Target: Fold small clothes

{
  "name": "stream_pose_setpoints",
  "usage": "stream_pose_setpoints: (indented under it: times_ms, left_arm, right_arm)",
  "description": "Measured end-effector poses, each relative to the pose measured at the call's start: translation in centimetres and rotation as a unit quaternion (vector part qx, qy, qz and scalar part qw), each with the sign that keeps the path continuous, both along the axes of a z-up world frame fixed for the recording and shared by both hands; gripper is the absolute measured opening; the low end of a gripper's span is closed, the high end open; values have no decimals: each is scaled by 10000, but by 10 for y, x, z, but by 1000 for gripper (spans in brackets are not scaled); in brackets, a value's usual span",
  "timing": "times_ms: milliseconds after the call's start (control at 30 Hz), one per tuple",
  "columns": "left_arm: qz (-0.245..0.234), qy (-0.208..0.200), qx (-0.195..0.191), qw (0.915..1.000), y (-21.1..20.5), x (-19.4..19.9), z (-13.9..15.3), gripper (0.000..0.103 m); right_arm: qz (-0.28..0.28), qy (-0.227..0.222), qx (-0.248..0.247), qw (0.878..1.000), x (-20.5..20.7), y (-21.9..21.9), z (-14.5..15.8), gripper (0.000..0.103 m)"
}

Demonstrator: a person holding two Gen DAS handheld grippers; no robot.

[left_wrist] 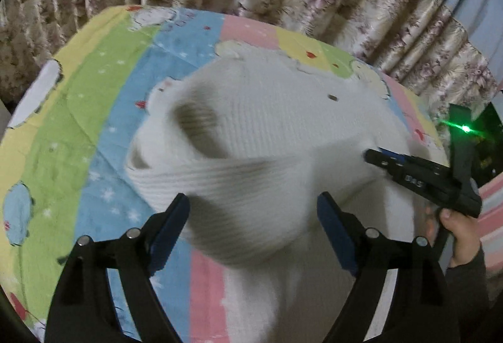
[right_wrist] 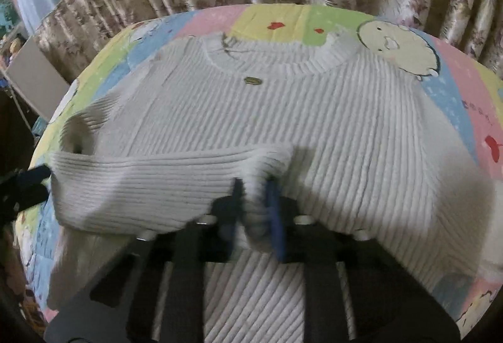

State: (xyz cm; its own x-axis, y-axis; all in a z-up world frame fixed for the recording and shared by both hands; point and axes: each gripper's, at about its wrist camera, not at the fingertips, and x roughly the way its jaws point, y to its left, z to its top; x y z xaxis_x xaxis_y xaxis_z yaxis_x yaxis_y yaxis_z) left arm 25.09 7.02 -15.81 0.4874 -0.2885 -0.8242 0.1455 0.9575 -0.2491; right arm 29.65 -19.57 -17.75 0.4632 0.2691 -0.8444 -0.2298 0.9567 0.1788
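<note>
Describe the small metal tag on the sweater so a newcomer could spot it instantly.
On the pastel cartoon bedsheet lies a white ribbed sweater. Just below its round neckline, left of centre, sits a small oval brass-coloured tag, the only dark, shiny spot on the knit.

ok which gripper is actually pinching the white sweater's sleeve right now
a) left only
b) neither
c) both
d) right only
d) In the right wrist view the right gripper has its blue pads closed on the sleeve of the white sweater, while in the left wrist view the left gripper stands wide open, fingers apart on either side of the sleeve.
</note>
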Motion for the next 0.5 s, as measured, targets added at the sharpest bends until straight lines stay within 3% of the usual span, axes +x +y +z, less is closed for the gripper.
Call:
stream_pose_setpoints:
  times_ms: [167, 267, 400, 467, 500]
  left_arm:
    - [276, -98, 43, 9996, 24, 13, 9, 84]
    - [519, -13, 122, 9986, 40, 31, 9, 84]
    - [460, 325, 119, 9983, 46, 59, -4, 82]
    - [410, 445, 41, 9982, 44, 71, -9, 61]
    - [357, 518, 23, 9980, 41, 76, -12, 42]
  right_arm:
    - [-588, -640, -654, 9941, -17, -27, 24, 11]
    - [-778, -599, -670, 9929, -23, -49, 27, 11]
    - [-734, -511, -822, 9926, -28, -54, 20, 11]
    - [-744, -508, -799, 9927, -30, -53, 18, 12]
    - [-769, -515, -777, 9927, -33, -53, 17, 12]
